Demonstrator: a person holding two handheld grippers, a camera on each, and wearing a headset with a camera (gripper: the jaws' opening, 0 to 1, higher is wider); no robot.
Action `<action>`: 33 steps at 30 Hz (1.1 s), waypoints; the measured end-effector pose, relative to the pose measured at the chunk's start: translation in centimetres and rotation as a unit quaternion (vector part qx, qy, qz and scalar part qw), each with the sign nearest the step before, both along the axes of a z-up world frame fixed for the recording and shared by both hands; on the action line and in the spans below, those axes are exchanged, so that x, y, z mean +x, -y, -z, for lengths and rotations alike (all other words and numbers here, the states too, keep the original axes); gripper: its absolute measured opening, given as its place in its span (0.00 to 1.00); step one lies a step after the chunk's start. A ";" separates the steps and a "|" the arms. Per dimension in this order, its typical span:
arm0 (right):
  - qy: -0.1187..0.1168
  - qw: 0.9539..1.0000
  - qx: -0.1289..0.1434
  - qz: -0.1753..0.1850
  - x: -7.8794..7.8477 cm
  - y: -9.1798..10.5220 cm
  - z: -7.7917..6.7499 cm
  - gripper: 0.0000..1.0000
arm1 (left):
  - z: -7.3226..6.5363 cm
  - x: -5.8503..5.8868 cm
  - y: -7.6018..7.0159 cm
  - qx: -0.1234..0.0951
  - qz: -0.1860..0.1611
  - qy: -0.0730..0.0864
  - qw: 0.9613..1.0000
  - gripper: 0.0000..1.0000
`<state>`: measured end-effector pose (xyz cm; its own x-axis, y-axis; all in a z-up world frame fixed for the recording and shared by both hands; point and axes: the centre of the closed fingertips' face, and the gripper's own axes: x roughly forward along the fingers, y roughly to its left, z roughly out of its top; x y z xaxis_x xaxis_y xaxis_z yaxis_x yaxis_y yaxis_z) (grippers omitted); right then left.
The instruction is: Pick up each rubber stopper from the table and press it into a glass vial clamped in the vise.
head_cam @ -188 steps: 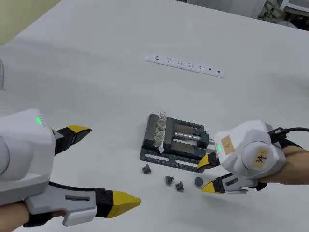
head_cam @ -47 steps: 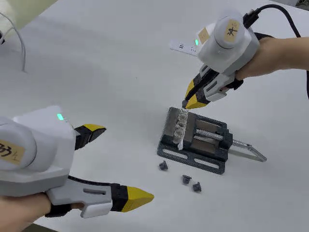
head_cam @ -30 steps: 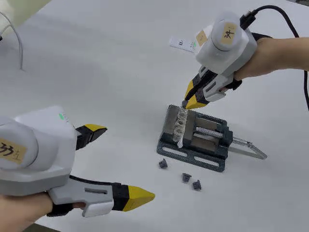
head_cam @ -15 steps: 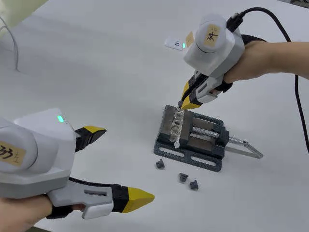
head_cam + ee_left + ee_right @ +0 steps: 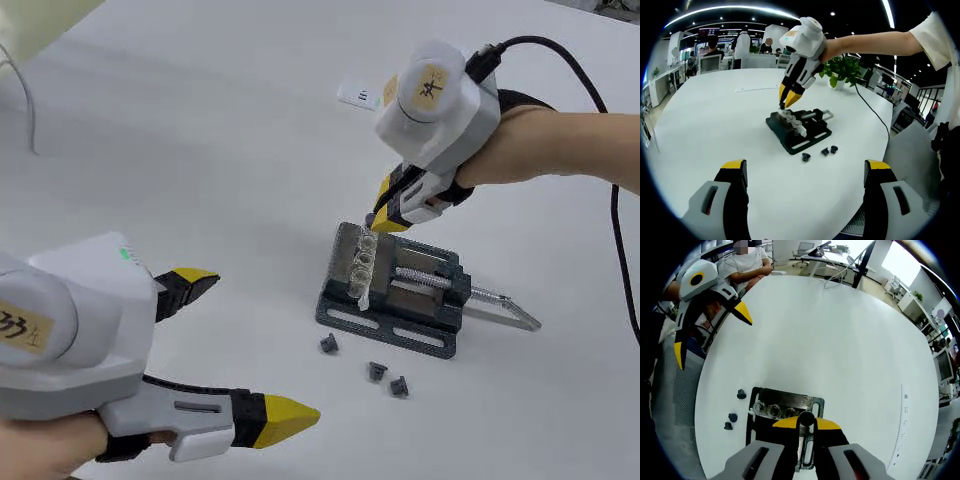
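Right tongs (image 5: 378,222) pinch a rubber stopper (image 5: 807,418) just above the vials (image 5: 361,265) in the vise (image 5: 440,290). Left tongs (image 5: 262,345) gape wide, well apart.

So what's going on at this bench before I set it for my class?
A person works with two handheld grippers. The right gripper is shut on a rubber stopper and holds it just above the row of glass vials clamped in the vise. The left gripper hangs open, apart from the work. Three loose stoppers lie on the table beside the vise.
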<state>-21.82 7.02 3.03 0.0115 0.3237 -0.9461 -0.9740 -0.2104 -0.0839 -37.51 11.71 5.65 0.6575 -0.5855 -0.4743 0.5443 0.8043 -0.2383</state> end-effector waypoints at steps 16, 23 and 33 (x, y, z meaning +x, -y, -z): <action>0.009 0.999 -0.008 -0.032 -0.2 0.3 -0.1 0.07 | 0.0 -0.2 0.1 -0.001 -0.002 -0.003 1.000 0.96; 0.010 0.999 -0.004 -0.036 -0.1 0.2 -0.1 0.08 | 0.2 -0.1 0.2 -0.002 -0.003 -0.004 1.000 0.96; 0.009 0.999 -0.011 -0.032 -0.2 0.3 -0.1 0.07 | 0.3 0.0 0.2 -0.002 -0.003 -0.006 1.000 0.96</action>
<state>-22.01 6.76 3.14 0.0094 0.3033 -0.9529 -0.9568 -0.2743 -0.0967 -37.53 11.50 5.34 0.6554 -0.5842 -0.4788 0.5373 0.8061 -0.2481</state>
